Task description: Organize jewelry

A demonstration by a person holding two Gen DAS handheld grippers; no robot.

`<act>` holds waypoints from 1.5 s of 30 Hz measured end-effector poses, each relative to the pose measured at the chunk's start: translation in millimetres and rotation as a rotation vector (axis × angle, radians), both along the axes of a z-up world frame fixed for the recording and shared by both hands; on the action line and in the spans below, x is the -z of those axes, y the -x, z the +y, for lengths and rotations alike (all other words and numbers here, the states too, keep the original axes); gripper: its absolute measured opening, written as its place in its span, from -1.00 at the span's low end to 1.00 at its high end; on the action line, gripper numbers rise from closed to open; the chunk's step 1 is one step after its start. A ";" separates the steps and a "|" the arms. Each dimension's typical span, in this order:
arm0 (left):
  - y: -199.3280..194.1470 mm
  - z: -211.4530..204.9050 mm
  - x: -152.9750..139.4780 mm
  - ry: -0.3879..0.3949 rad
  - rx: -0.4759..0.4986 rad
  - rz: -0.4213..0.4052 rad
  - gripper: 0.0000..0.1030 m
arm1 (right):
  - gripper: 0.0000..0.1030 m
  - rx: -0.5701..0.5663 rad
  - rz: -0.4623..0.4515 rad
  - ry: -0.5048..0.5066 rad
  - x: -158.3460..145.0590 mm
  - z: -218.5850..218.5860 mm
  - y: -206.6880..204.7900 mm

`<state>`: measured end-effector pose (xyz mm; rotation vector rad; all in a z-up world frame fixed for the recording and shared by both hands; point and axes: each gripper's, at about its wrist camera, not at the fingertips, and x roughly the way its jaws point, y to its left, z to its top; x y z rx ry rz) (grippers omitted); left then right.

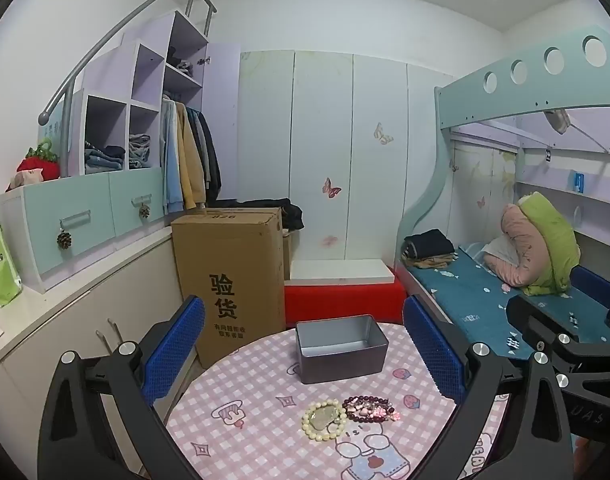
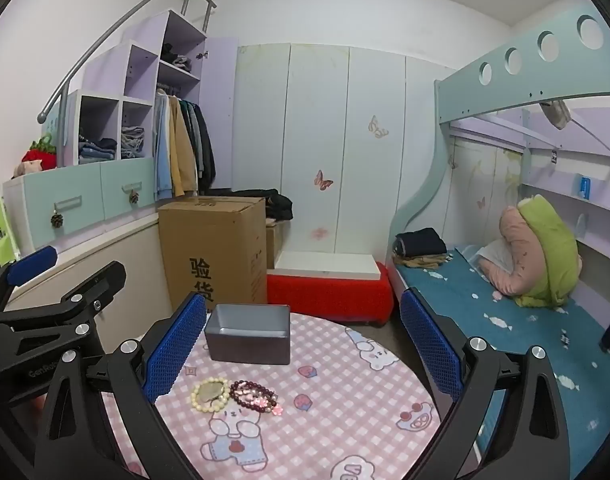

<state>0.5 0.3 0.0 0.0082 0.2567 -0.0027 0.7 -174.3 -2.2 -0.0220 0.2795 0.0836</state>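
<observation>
Left wrist and right wrist views of a round desk (image 1: 265,432) that is wearing a pink checked cloth. Landmark: the grey metal tin (image 1: 341,348), which is standing open and upright toward the far side of the desk.

Left of the tin, the left gripper (image 1: 305,354) is hovering above the desk with its jaws spread wide and gripping nothing; its blue pads (image 1: 173,354) are framing the tin in the left wrist view. A tall cardboard box (image 1: 229,276) is standing on the floor behind and to the left of the tin.

In front of the tin, nearer the cameras, two bracelets are lying flat on the cloth: a cream bead bracelet (image 1: 325,420) on the left, ringing a pale greenish stone, and a dark red bead bracelet (image 1: 369,408) on the right with small pink charms. The two are touching side by side, and both are lying apart from the tin.

Right of the tin, the right gripper (image 2: 303,344) is also hovering with its jaws spread wide and gripping nothing. Farther right, a bed (image 1: 485,292) is carrying folded clothes and a plush toy.
</observation>
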 end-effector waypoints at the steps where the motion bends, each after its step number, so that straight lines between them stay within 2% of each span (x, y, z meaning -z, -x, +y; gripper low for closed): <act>1: -0.2 -0.3 0.0 -0.001 -0.001 0.000 0.87 | 0.83 0.000 0.002 0.002 0.2 0.2 -0.2; 26: 0.0 -5.9 1.3 -0.003 -0.003 -0.011 0.87 | 0.83 0.001 0.006 -0.005 2.2 -0.8 -1.1; 45: 5.5 -2.8 -12.5 -0.009 -0.004 -0.016 0.87 | 0.83 0.001 0.006 -0.006 2.8 -0.7 -1.1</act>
